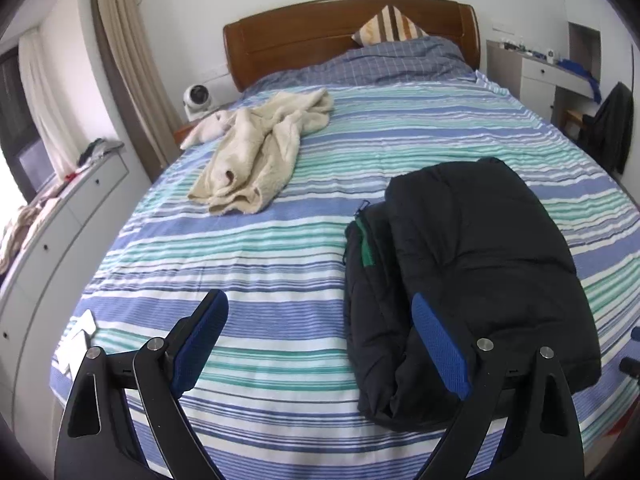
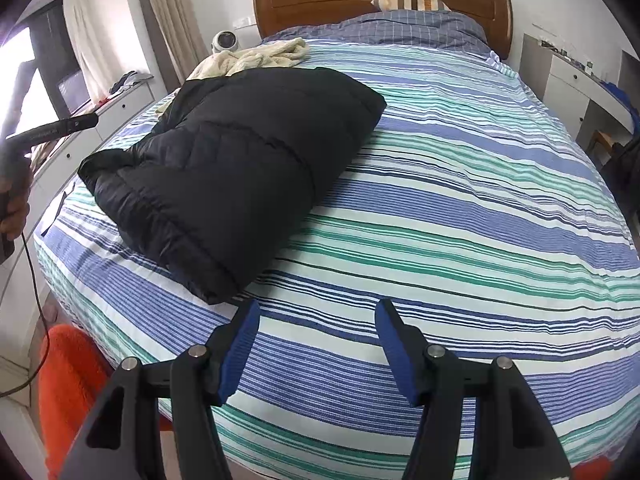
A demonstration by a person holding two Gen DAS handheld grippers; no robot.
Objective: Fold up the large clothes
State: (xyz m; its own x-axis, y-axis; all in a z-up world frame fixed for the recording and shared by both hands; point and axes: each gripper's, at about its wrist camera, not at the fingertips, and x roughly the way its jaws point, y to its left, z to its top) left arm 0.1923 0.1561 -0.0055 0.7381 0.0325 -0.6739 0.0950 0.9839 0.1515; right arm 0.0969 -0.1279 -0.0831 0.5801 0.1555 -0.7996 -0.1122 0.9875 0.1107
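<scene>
Both grippers empty and spread wide above the blue, green and white striped bed cover [image 1: 280, 248]. Left gripper [image 1: 320, 336] with its jaws apart, the right-hand blue pad [image 1: 440, 344] overlapping the near end of the black quilted puffer jacket [image 1: 480, 248], already folded into a thick oblong bundle; whether pad touches fabric, impossible to tell. From the left gripper, bundle ahead and to the right, long axis running away from the fingers toward the headboard, a green zip edge [image 1: 365, 248] showing along its left side. From the right gripper [image 2: 318, 344], jaws likewise apart and closing on nothing, same black bundle [image 2: 240, 168] ahead and to the left, near corner just beyond the left fingertip, long axis slanting away up-right. Crumpled cream fleece garment [image 1: 256, 152] well beyond the left gripper, ahead and slightly left, unfolded, far side of the bundle as seen from the right [image 2: 256, 56]. Judged nearer to the cream piece: the left gripper (the right would have to cross over the black bundle). Likely next call: a reach forward, with the black jacket probably done.
</scene>
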